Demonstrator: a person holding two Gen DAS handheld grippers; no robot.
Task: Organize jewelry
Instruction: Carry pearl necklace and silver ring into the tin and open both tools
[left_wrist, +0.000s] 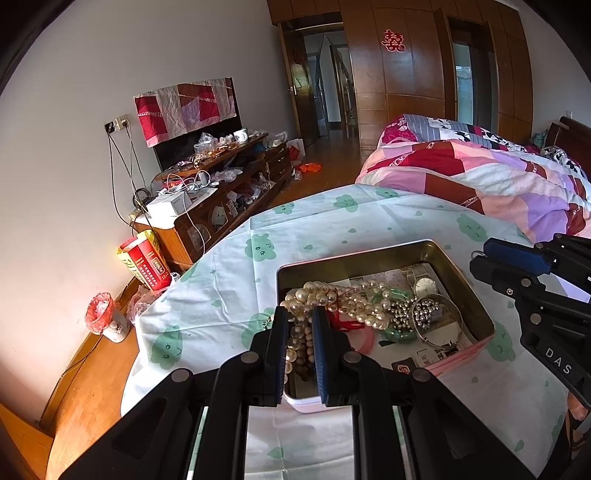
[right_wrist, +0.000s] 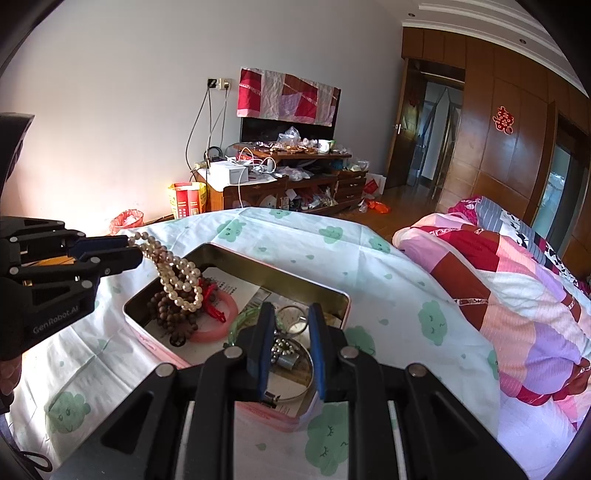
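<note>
Currently: pearl necklace (right_wrist: 177, 277) — limp, slippery, light — pinched by left gripper (right_wrist: 135, 248), trailing into tin (right_wrist: 343, 299); best taken mid-strand. Right gripper (right_wrist: 290, 314) — narrow-set, whether it holds anything unclear.

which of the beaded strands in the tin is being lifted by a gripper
The pearl necklace: the left gripper pinches its upper end, so it hangs above the tin. The dark wooden bead bracelet lies loose inside.
</note>
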